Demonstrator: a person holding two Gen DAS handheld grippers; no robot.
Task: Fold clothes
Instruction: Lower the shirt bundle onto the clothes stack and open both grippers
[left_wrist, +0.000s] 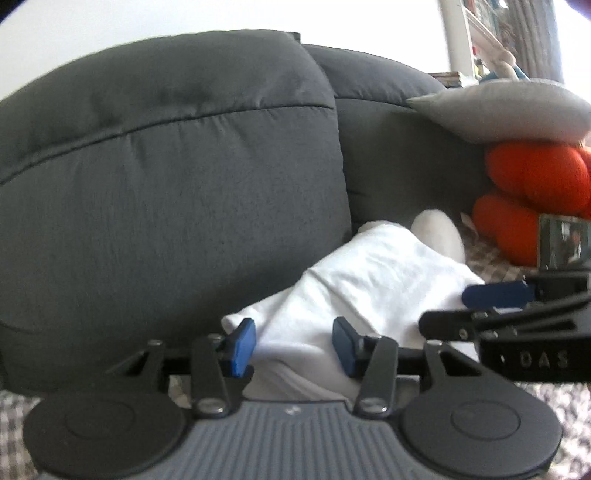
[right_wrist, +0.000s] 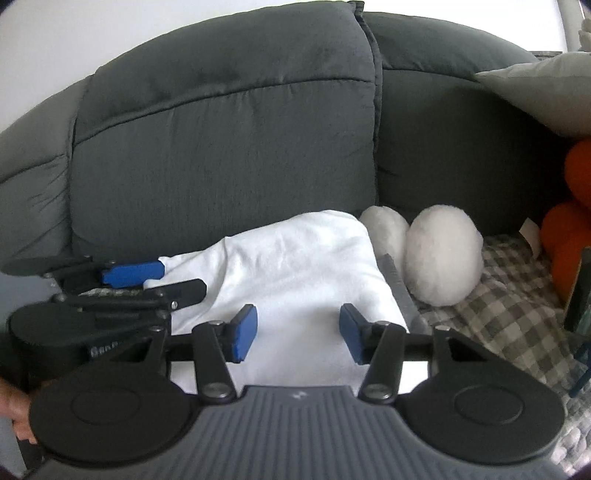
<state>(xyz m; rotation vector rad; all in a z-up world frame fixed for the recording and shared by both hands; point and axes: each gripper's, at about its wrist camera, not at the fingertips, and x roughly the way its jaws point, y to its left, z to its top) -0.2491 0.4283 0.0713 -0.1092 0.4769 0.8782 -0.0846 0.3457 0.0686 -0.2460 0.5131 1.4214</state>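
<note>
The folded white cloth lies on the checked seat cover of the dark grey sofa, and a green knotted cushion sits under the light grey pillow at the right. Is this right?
Not quite. The knotted cushion is orange, not green, as the left wrist view shows. The rest holds: the folded white cloth lies on the checked seat cover of the dark grey sofa, and the cushion sits under the light grey pillow at the right.

Each gripper, left (left_wrist: 293, 345) and right (right_wrist: 298, 332), has blue pads on black linkage arms with silver screws. Round black discs flank a ribbed grey body (right_wrist: 299, 435).
</note>
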